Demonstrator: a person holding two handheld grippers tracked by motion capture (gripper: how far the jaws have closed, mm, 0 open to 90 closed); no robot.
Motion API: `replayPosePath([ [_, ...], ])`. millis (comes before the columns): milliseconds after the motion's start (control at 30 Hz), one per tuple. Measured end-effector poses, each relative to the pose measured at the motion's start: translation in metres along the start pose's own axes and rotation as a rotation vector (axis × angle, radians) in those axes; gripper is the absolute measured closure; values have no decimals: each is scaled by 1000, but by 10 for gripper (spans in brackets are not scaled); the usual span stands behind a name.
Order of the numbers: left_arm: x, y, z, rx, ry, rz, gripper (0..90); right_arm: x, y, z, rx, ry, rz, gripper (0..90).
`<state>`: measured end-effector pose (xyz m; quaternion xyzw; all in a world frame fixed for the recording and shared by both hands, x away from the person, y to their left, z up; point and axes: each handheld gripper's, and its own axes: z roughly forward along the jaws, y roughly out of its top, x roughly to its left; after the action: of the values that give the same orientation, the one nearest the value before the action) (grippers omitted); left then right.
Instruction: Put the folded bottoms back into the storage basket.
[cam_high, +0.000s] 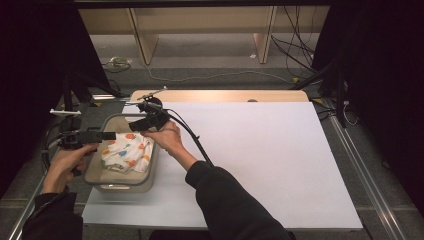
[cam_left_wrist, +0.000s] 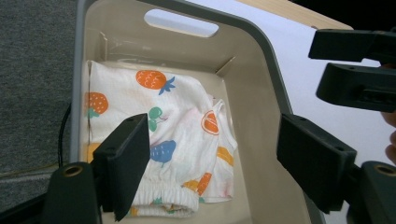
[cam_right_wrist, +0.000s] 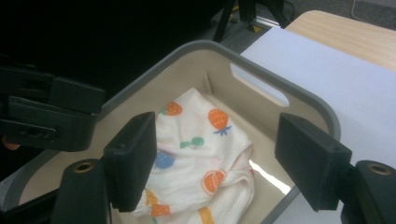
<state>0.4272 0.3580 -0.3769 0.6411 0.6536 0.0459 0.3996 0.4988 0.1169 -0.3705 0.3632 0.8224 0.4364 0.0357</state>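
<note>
White board covers the tabletop (cam_high: 260, 160), with dark floor and loose cables behind it in the upper part of the frame. At the left edge of the high view stands one beige plastic bin with a grey rim (cam_high: 148, 172), and inside it lies one white cloth printed with coloured fruits (cam_high: 127, 152), loosely folded on the bottom. The left tongs (cam_high: 111, 136) hover over the left rim of the bin, jaws wide apart and holding nothing. Just right of them the right tongs (cam_high: 136, 127) hang over the far rim, also spread wide and empty. Both point down toward the cloth, probably so that each can take one side of it and lift it out.
</note>
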Motion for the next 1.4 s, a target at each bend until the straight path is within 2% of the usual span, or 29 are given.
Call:
replayPosePath([
  [267,-8,2,0,-16,-8,17,233,-8,1,-14,-19,-10,-4,283],
  [533,-21,2,5,-30,-31,51,207,-22,-5,-35,-48,-16,-3,274],
  [733,-33,2,10,-39,-44,80,198,-31,-9,-49,-67,-20,-5,272],
  [833,-42,2,16,-26,-51,110,185,-38,-13,-59,-80,-25,-6,269],
  [1033,-54,1,23,-38,-56,135,169,-49,-19,-74,-112,-31,3,269],
  [1267,-71,-1,29,-53,-73,174,169,-54,-24,-89,-131,-34,-5,268],
  [1300,-76,-1,30,-60,-84,189,169,-56,-27,-94,-139,-32,-4,268],
  [1400,-81,-2,31,-66,-89,199,169,-60,-31,-101,-149,-32,-6,267],
])
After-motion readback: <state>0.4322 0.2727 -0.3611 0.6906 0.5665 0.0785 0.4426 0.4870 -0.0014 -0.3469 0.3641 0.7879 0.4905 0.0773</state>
